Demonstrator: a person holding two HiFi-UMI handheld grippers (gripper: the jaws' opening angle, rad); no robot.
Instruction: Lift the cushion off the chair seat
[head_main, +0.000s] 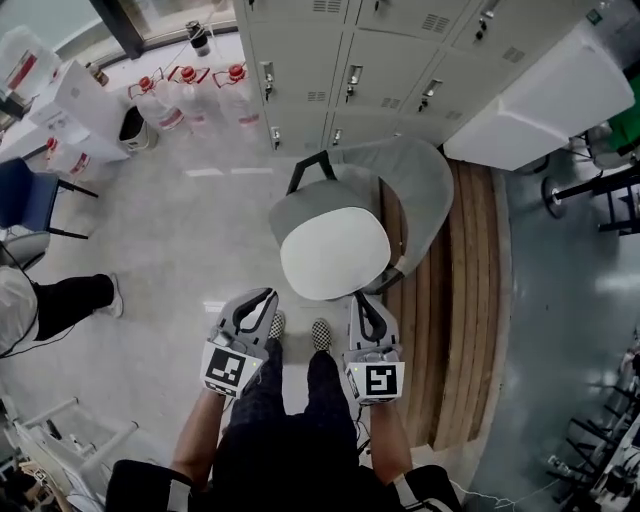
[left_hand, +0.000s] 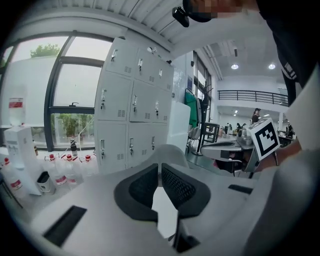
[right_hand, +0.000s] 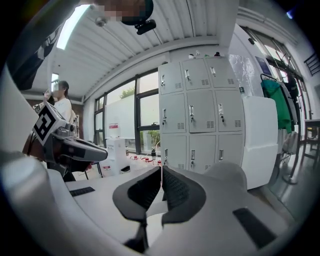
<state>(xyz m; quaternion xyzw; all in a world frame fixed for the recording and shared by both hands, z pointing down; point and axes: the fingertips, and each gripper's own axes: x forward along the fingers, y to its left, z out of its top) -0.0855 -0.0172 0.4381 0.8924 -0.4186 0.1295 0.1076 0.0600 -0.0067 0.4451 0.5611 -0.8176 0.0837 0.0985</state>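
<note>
A round white cushion (head_main: 335, 252) lies on the seat of a grey shell chair (head_main: 420, 185) in front of the person's feet. My left gripper (head_main: 268, 296) hovers just short of the cushion's near left edge, and my right gripper (head_main: 360, 298) is at its near right edge. Both point toward the chair with the jaws together and nothing between them. In the left gripper view the black pads meet at the tips (left_hand: 160, 167), with the white cushion (left_hand: 165, 212) showing below them. In the right gripper view the gripper (right_hand: 161, 171) is shut, and the chair back (right_hand: 230, 175) rises beyond it.
Grey lockers (head_main: 340, 70) stand behind the chair, with water bottles (head_main: 190, 95) on the floor to their left. A wooden slatted platform (head_main: 465, 300) runs along the chair's right side under a white box (head_main: 540, 100). A seated person's leg (head_main: 70, 300) and a blue chair (head_main: 25, 195) are at the left.
</note>
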